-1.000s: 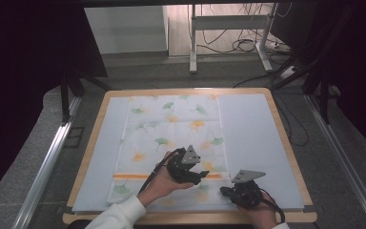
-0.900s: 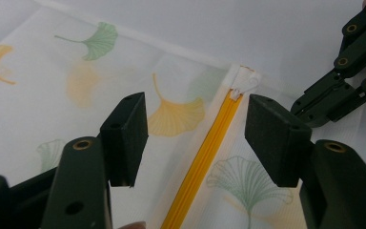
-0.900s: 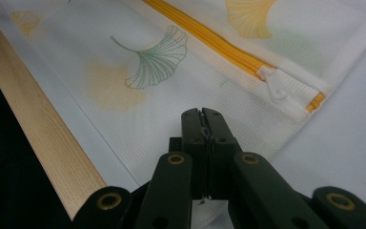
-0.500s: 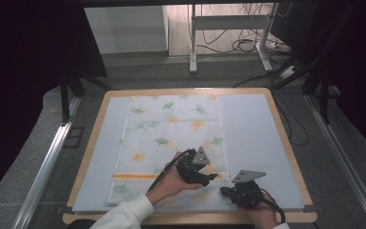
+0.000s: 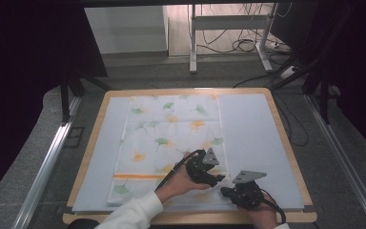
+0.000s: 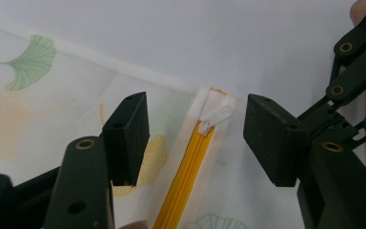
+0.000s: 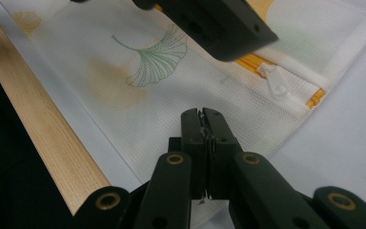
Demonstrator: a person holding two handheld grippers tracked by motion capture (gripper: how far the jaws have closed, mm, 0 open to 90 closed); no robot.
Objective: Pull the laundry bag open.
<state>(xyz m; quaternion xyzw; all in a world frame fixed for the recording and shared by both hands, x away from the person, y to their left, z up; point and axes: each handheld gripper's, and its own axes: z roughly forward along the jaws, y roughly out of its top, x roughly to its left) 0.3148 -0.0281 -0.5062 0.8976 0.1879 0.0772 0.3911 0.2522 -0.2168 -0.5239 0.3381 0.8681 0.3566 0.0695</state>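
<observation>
Item: one white mesh zip bag [image 5: 171, 138] printed with green and orange ginkgo leaves, lying flat on the pale sheet [image 5: 257, 138] that covers my tabletop [image 5: 286, 143]. Landmark for all entries: the bag's white zipper pull [image 6: 215, 117], at the end of the orange zipper [image 6: 186, 176], hard against the bag's near right corner. My left hand-held gripper [image 6: 195, 131] hovers over that corner with its jaws spread; they have just been closing a little, the pull sits in the gap between them, and neither pad touches it. My right hand-held gripper [image 7: 203, 125] sits just beside the pull on the side nearer me, jaws pressed together; they appear to pinch the bag's near edge, though I cannot tell for certain that cloth is caught. Progress, as I judge it: the zipper looks fully closed, with the pull parked at its end stop; the approach is made, the grasp on the pull is not. Left to do: close on the pull and draw it along the orange track, the right side steadying the fabric. Contents of the bag: none discernible; it lies thin and flat.
</observation>
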